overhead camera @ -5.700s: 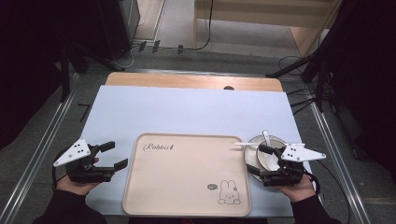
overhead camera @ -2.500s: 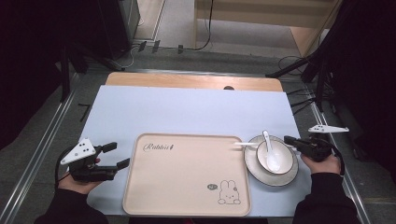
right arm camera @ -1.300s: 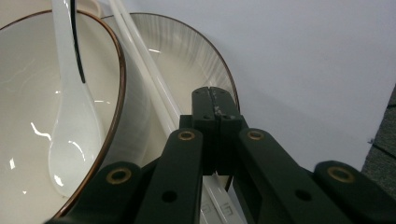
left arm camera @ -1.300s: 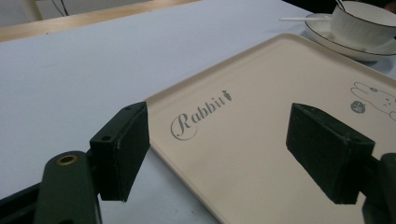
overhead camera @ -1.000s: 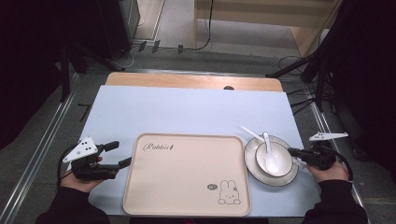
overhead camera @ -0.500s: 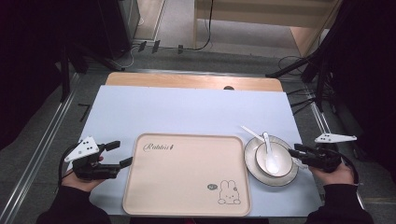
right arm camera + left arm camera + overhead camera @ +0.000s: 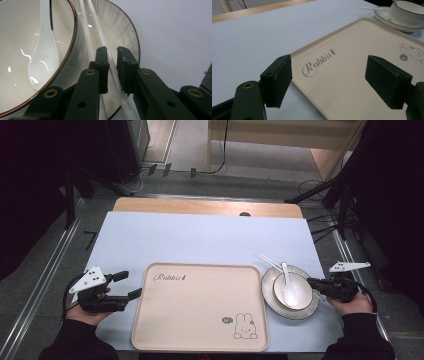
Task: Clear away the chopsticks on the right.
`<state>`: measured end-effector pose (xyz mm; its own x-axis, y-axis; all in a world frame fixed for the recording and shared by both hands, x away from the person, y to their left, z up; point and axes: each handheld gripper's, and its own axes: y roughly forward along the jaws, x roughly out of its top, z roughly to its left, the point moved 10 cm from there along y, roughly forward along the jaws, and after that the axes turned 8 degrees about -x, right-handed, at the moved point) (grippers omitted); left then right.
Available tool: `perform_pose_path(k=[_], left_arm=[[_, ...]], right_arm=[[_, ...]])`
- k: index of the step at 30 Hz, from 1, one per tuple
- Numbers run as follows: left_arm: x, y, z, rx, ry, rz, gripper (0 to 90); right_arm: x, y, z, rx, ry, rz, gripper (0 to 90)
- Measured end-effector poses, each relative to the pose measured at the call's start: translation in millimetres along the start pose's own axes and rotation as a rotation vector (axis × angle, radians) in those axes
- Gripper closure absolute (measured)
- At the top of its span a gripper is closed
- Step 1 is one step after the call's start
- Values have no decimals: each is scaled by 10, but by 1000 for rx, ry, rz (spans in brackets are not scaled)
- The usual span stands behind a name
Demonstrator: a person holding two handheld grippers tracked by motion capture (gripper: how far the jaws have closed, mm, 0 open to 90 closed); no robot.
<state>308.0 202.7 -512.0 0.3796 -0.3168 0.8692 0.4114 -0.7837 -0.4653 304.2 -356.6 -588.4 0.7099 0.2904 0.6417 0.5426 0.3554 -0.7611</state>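
A: Right gripper view: the right gripper has its jaws nearly closed around one white chopstick lying on the plate, beside the bowl holding a spoon.

B: Left gripper, jaws wide apart, hovers over the tray lettered "Rabbit".

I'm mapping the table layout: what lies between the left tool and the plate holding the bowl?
The beige rabbit tray fills that stretch, seen in the high view: the left tool sits off its left edge, the plate just off its right edge.
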Motion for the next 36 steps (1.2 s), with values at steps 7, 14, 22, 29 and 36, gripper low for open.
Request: perform_pose_path(k=[7,14,22,29,36], left_arm=[[-1,0,0,1,0,0,221],[-1,-3,0,2,-3,0,222],[-1,-6,3,4,-3,-1,222],[-2,-2,11,5,-5,1,222],[2,1,20,8,-9,-2,222]], right_arm=[[-21,47,-11,21,-3,20,834],[-16,16,-16,44,47,31,848],[108,-170,-16,25,157,35,851],[307,-380,99,-28,180,-14,851],[546,-520,307,-48,196,-61,851]])
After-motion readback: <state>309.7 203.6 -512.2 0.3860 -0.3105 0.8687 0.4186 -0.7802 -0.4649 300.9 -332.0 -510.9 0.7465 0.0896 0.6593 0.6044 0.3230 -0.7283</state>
